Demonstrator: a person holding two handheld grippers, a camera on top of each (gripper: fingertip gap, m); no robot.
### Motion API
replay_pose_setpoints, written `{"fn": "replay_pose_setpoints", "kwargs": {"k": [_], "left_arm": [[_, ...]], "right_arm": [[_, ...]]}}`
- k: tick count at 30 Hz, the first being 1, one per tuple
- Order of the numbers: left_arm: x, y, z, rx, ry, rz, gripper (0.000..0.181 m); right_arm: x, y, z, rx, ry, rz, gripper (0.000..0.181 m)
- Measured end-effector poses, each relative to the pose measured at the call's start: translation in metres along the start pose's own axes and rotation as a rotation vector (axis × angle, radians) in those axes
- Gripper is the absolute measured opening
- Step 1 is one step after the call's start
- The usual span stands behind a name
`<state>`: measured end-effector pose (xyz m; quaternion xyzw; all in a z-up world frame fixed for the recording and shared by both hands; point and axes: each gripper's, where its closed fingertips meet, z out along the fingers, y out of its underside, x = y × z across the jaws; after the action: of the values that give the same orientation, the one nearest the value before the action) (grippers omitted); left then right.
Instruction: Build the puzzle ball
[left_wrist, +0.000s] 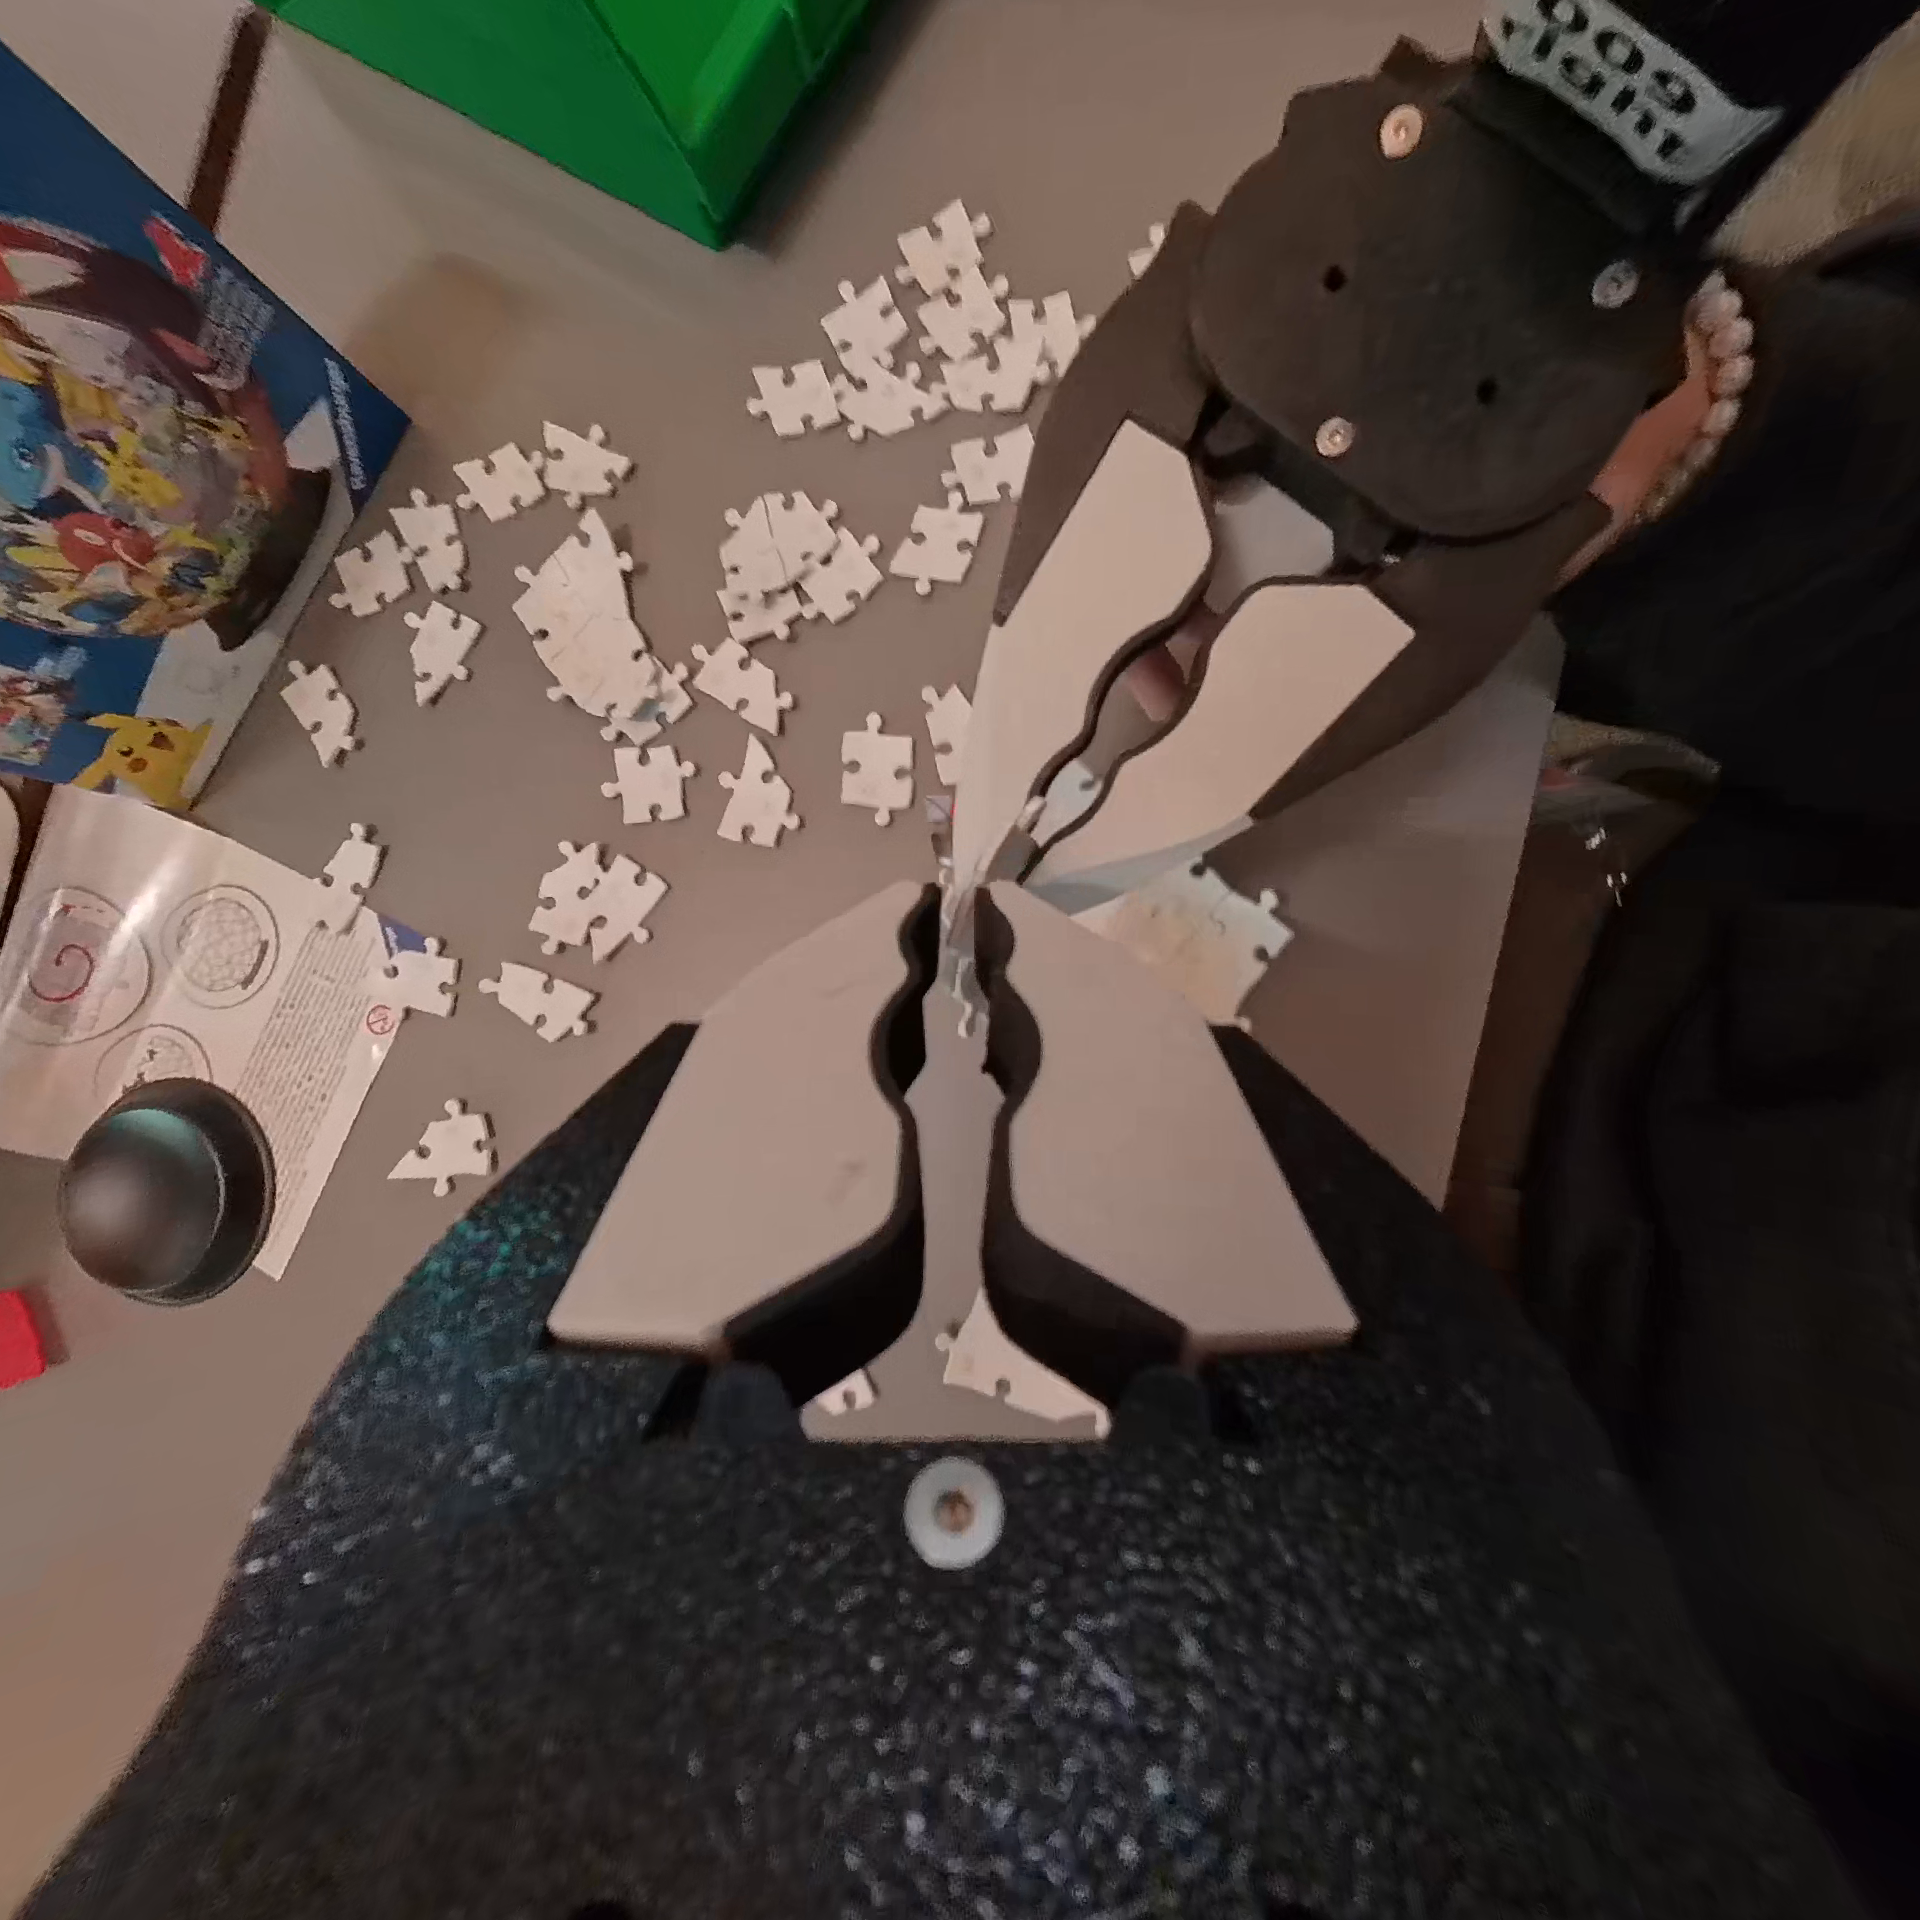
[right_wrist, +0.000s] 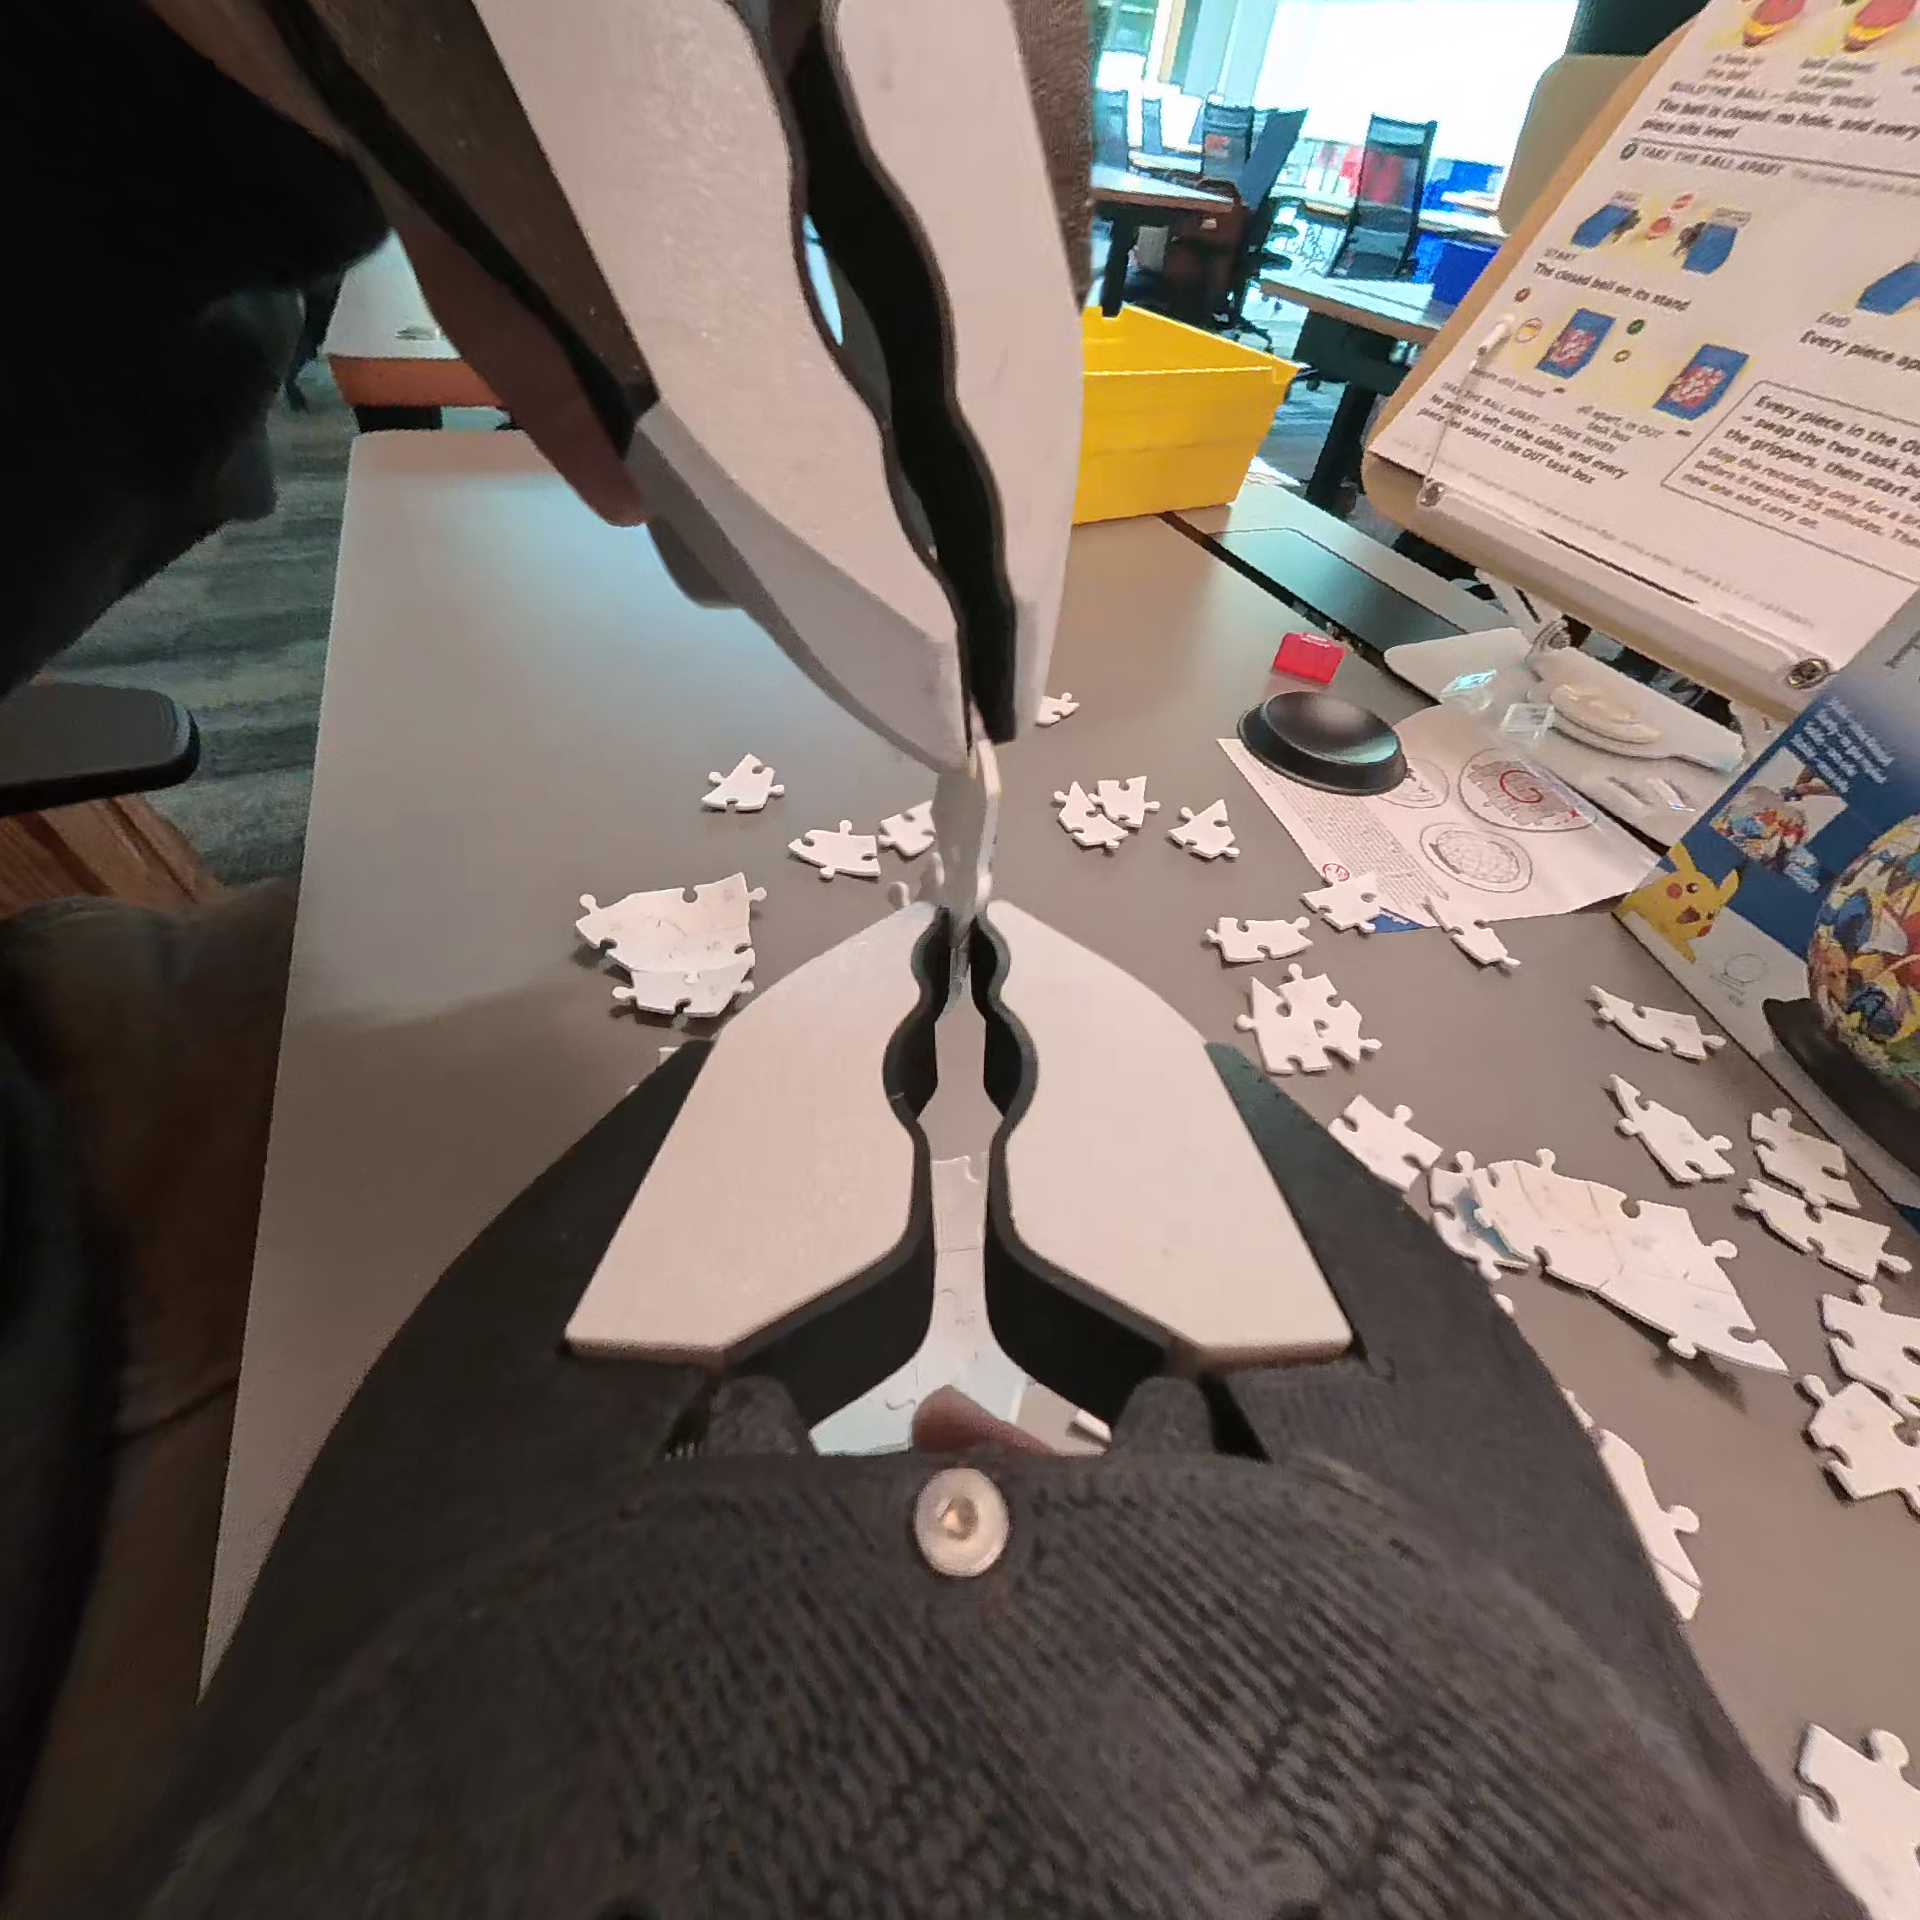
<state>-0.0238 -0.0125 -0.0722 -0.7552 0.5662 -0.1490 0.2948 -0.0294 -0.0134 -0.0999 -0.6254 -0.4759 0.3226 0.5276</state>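
Note:
My left gripper (left_wrist: 961, 914) is shut on a white puzzle piece (left_wrist: 964, 982) held edge-on. My right gripper (right_wrist: 961, 925) is shut on another white puzzle piece (right_wrist: 966, 831). The two grippers meet tip to tip above the grey table (left_wrist: 623, 312), and the held pieces touch between them. The right gripper (left_wrist: 1023, 847) comes in from the upper right in the left wrist view. The left gripper (right_wrist: 977, 732) comes down from the top in the right wrist view. Many loose white pieces (left_wrist: 873, 769) lie scattered on the table. A joined section (left_wrist: 592, 623) lies among them, also in the right wrist view (right_wrist: 1621, 1257).
A black ball stand (left_wrist: 166, 1184) sits on an instruction sheet (left_wrist: 187, 987) beside the puzzle box (left_wrist: 135, 499). A green bin (left_wrist: 582, 94) stands at the far side. A yellow bin (right_wrist: 1174, 416), a small red block (right_wrist: 1307, 657) and a propped instruction board (right_wrist: 1662, 312) show beyond. A second joined patch (right_wrist: 675, 925) lies near the table edge. Less than 4 cm separates the two grippers' tips. Both grippers' tips are roughly 25 centimetres from the joined section (left_wrist: 592, 623). The right camera catches it too, in the right wrist view (right_wrist: 1612, 1254).

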Motion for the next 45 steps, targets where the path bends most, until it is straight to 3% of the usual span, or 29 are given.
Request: {"fn": "replay_pose_setpoints", "kwargs": {"k": [1,11,17,21,26,33,38,45], "left_arm": [[-0.001,-0.002,-0.001,0.041,-0.010,-0.019,0.008],[0.003,-0.007,0.000,0.306,-0.001,-0.138,0.022],[0.001,-0.014,-0.002,0.335,-0.022,-0.127,0.024],[0.001,-0.024,-0.008,0.379,-0.028,-0.097,0.025],[0.004,-0.028,-0.008,0.389,0.023,-0.119,0.010],[0.006,-0.031,-0.008,0.404,0.034,-0.127,0.002],[-0.006,-0.021,-0.008,0.340,-0.023,-0.166,0.002],[0.003,-0.011,-0.002,0.228,-0.080,-0.061,0.002]], "right_arm": [[0.001,-0.002,-0.001,0.014,0.001,0.013,0.003],[0.020,-0.046,-0.029,0.356,-0.012,0.292,0.003],[0.019,-0.057,-0.036,0.444,-0.048,0.353,0.003],[0.016,-0.058,-0.036,0.460,-0.083,0.369,0.003],[0.015,-0.059,-0.036,0.469,-0.099,0.362,0.003],[0.018,-0.058,-0.040,0.478,-0.090,0.354,0.007],[0.024,-0.052,-0.049,0.440,-0.025,0.246,0.015],[0.027,-0.047,-0.053,0.356,0.078,0.050,0.023]]}}
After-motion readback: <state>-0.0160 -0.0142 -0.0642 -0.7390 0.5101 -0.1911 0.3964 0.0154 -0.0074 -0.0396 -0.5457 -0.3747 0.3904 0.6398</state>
